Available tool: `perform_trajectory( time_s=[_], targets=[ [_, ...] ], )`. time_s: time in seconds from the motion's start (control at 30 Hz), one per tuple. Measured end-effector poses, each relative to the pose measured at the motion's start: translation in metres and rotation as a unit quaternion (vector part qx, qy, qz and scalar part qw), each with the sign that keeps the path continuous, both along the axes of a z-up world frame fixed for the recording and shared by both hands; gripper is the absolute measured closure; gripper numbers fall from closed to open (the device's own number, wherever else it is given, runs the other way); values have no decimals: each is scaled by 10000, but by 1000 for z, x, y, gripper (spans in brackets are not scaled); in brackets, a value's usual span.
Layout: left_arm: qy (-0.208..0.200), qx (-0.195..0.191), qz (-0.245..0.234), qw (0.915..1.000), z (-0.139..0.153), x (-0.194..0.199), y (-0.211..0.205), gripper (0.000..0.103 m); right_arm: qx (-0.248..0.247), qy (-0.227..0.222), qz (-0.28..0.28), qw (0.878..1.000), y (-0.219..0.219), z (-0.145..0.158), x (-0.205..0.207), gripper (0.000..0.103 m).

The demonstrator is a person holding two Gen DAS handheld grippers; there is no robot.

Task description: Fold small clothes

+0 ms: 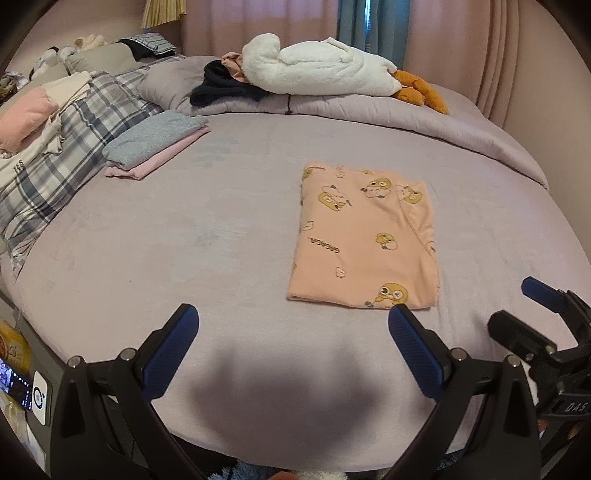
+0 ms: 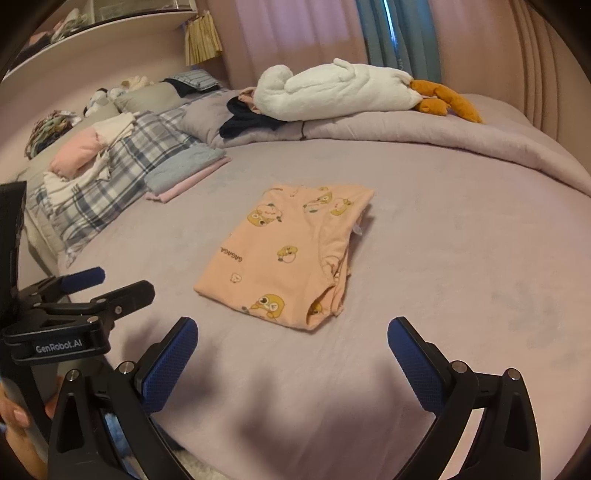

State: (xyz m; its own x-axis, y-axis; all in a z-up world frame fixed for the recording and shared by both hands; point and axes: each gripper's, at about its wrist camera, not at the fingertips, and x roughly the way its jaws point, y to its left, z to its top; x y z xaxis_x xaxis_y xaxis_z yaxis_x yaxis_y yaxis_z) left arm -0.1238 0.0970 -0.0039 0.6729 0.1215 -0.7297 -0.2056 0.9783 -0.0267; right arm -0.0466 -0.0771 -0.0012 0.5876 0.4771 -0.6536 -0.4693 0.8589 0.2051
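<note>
While both grippers, left (image 1: 293,325) and right (image 2: 293,338), hover with fingers spread and empty, the peach pajama piece (image 2: 286,251) lies folded mid-bed (image 2: 461,258). Two folded items (image 2: 186,171) sit far left; loose clothes (image 2: 96,155) there likely remain.

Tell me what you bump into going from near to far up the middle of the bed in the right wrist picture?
Open right gripper → folded peach garment printed with yellow cartoon ducks → rumpled lilac quilt → fluffy white plush goose with orange feet → pink curtain.
</note>
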Motion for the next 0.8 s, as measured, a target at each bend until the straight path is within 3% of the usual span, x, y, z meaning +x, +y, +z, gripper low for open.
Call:
perform_trajectory(
  time_s=[0.8],
  targets=[
    [61, 51, 12, 10000, 3, 6, -3, 0, 107, 86, 30, 9999, 0, 0, 4, 1]
  ],
)
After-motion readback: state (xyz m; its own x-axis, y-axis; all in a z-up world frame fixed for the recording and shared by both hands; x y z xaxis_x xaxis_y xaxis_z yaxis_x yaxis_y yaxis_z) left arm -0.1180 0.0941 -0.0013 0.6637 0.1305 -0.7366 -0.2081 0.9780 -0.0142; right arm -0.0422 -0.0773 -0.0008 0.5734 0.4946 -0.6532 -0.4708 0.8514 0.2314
